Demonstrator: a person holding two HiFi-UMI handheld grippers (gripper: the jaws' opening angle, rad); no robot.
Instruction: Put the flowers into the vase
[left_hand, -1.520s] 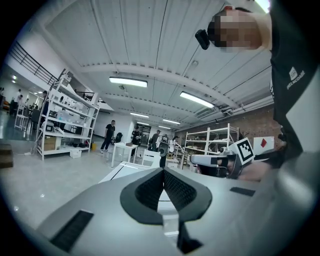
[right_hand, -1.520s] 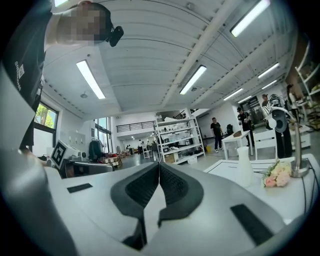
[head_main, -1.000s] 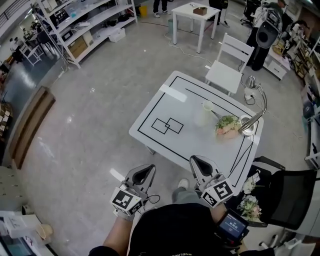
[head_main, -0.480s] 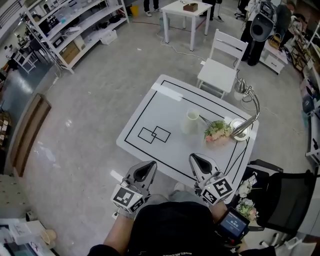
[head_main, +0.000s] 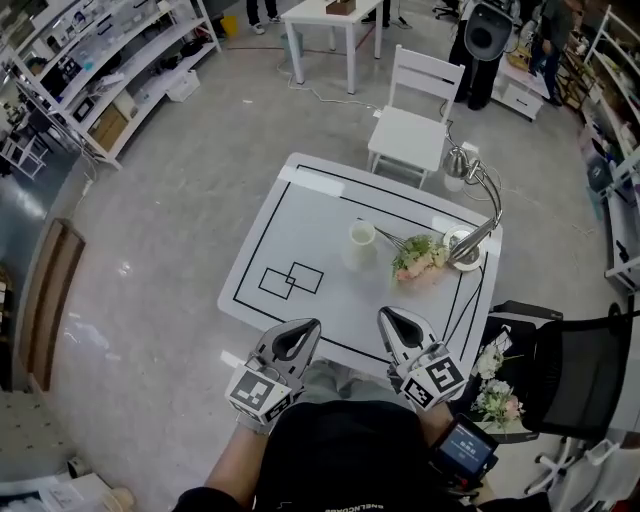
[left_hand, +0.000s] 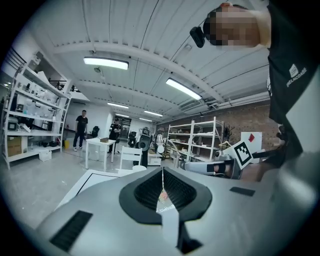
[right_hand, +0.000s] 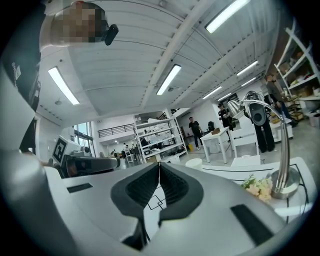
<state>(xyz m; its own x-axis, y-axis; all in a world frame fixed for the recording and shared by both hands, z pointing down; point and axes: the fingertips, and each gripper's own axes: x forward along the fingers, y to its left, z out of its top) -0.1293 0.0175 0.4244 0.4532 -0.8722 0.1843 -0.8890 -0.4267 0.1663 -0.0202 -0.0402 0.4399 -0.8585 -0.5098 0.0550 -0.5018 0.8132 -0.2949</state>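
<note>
The surface (head_main: 300, 225) at centre frame is smooth white, faintly glossy, crossed by matt black lines. The vase (head_main: 361, 245) on it looks matt white. At right, the lamp (head_main: 459, 163) is shiny metal. The floor (head_main: 170, 180) is polished grey, catching reflections. The left gripper (head_main: 305, 328) and right gripper (head_main: 390, 318) at the bottom have matt grey plastic shells, and their jaws carry black ribbed pads.

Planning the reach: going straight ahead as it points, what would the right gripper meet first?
Likely nothing nearby: the right gripper aims level above the table, left of the vase, though depth is unclear.
</note>
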